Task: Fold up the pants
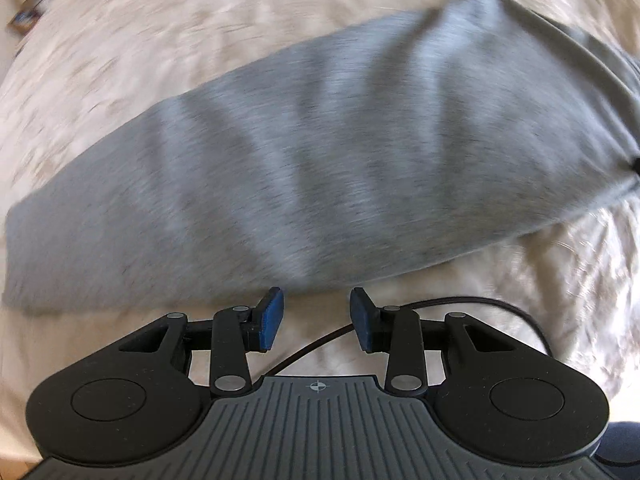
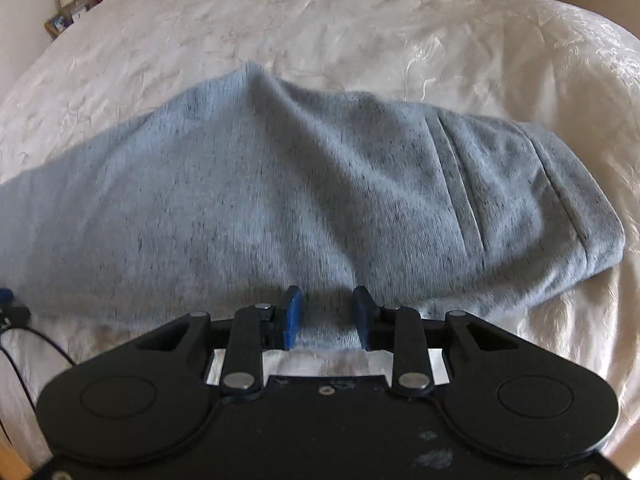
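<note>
Right wrist view: one pair of grey pants lies across the middle of the frame on a cream bedspread, folded lengthwise, waistband end toward the right edge, leg end running off at the left. My right gripper points steeply down at the near edge of the cloth. Its two blue pads stand apart with a strip of grey fabric lying between them; I cannot confirm that either pad presses on it, so I record the jaws as parted, not clamped.

Left wrist view: the same pants cross the frame diagonally, blurred. My left gripper also tilts sharply downward, just short of the cloth's near edge. Its two pads are apart with only bedspread and a black cable showing between and behind them; it holds nothing.

Count: two grippers, one garment. Small framed items sit at the upper left, beyond the bed.
</note>
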Action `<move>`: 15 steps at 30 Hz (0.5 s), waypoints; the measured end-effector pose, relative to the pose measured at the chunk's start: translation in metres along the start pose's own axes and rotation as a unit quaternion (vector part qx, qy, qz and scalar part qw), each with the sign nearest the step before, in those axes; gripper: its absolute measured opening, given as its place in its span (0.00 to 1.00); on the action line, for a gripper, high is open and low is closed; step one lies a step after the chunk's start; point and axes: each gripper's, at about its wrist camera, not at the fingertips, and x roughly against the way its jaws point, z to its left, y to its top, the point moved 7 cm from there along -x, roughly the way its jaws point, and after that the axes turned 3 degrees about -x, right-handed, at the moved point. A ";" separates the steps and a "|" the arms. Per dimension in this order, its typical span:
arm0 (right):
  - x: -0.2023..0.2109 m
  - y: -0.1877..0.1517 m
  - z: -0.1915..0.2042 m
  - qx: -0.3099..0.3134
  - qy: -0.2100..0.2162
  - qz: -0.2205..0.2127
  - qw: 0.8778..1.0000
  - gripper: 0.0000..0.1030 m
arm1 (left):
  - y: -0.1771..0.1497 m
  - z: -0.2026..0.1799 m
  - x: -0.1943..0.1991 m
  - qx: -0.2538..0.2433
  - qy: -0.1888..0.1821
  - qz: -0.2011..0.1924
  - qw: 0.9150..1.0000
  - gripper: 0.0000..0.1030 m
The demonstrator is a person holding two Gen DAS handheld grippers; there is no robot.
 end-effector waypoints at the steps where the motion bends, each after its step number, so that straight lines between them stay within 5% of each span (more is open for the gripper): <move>1: 0.005 0.004 0.001 -0.002 0.003 -0.006 1.000 0.30 | -0.004 0.009 0.002 0.014 0.006 -0.002 1.000 0.35; 8: 0.015 0.052 0.041 0.023 0.066 -0.060 0.996 0.32 | -0.017 0.059 0.015 0.089 0.044 -0.015 0.995 0.35; 11: 0.001 0.075 0.082 0.055 0.102 -0.059 0.991 0.21 | -0.018 0.075 0.012 0.113 0.044 -0.008 0.993 0.35; 15: -0.021 0.104 0.141 0.099 0.140 -0.064 0.983 0.18 | -0.014 0.093 0.008 0.116 0.042 -0.001 0.992 0.35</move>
